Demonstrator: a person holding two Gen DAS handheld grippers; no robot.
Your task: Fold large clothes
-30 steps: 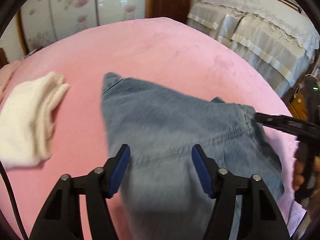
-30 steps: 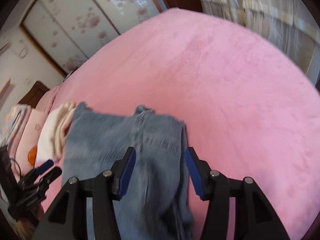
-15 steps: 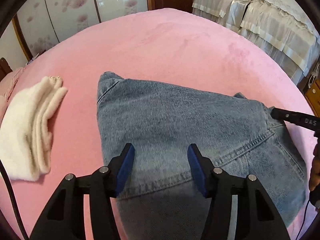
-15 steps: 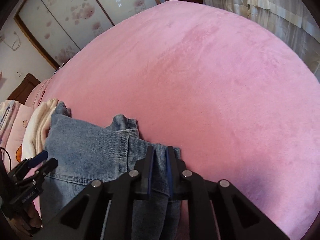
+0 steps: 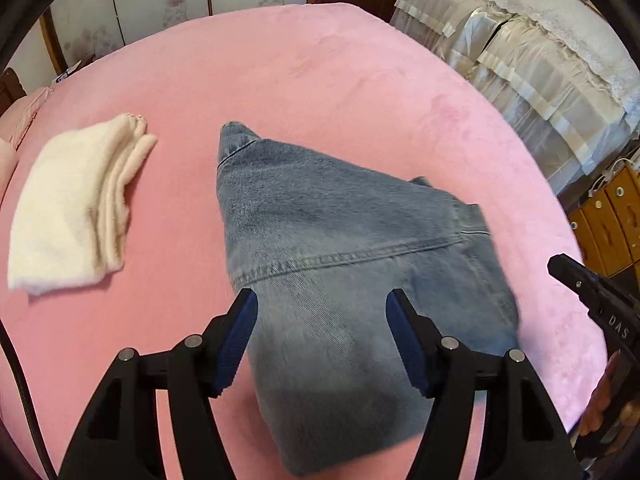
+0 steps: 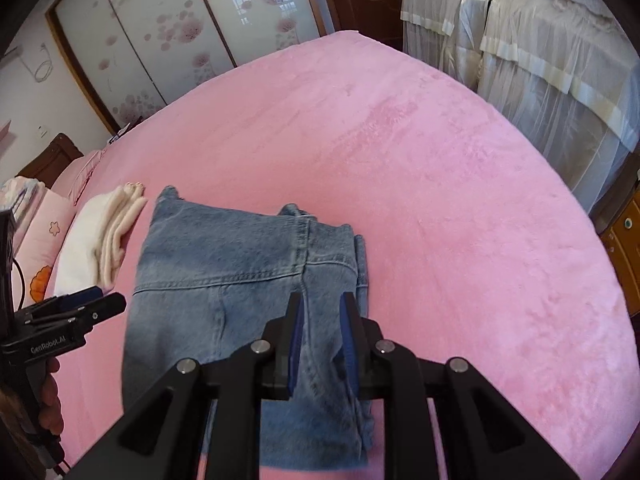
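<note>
Folded blue jeans (image 5: 340, 220) lie flat on the pink bed (image 5: 320, 80), waistband seam across the middle. My left gripper (image 5: 320, 300) hovers above their near half. Its jaws are opening wide and its pads touch no cloth. In the right wrist view the jeans (image 6: 224, 256) lie below my right gripper (image 6: 322, 304), whose pads stand a narrow gap apart over the stacked right edge. Seen from the left wrist view, the right gripper (image 5: 560, 264) is clear of the denim and holds nothing. The left gripper (image 6: 104, 299) shows at the left, held by a hand (image 6: 48, 392).
A folded cream garment (image 5: 68, 208) lies left of the jeans. Pink pillows (image 6: 44, 220) sit at the bed's left end. A second bed with a lace cover (image 5: 540, 60) and wooden drawers (image 5: 612, 216) stand to the right; sliding wardrobe doors (image 6: 160, 40) are behind.
The right gripper's jaws went from wide to nearly closed at the jeans' right edge, then it lifted clear. The left gripper rose and its jaws widened again.
</note>
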